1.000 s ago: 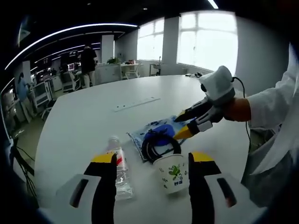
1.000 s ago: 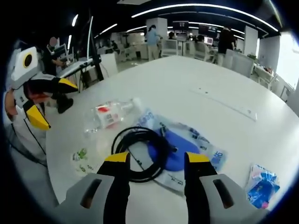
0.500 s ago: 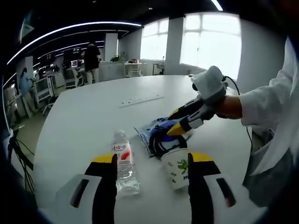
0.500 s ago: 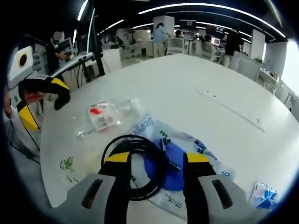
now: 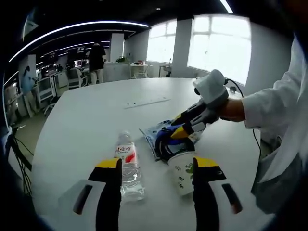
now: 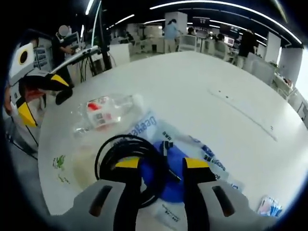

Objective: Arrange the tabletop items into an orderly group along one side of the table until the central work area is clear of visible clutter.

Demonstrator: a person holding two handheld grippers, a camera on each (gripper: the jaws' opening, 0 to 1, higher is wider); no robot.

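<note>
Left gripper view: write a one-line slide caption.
Right gripper reaches the black cable coil beside a paper cup and lying water bottle.

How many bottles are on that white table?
1. The bottle lies on its side on the table, left of the paper cup and the black cable. None other is visible.

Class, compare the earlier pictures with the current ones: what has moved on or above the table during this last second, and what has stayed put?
The right tool has come down toward the coiled black cable on the blue-printed bag; its open jaws now straddle the coil without gripping it. The left tool has only shifted slightly and is still open. The water bottle, paper cup, cable and bag lie where they were.
</note>
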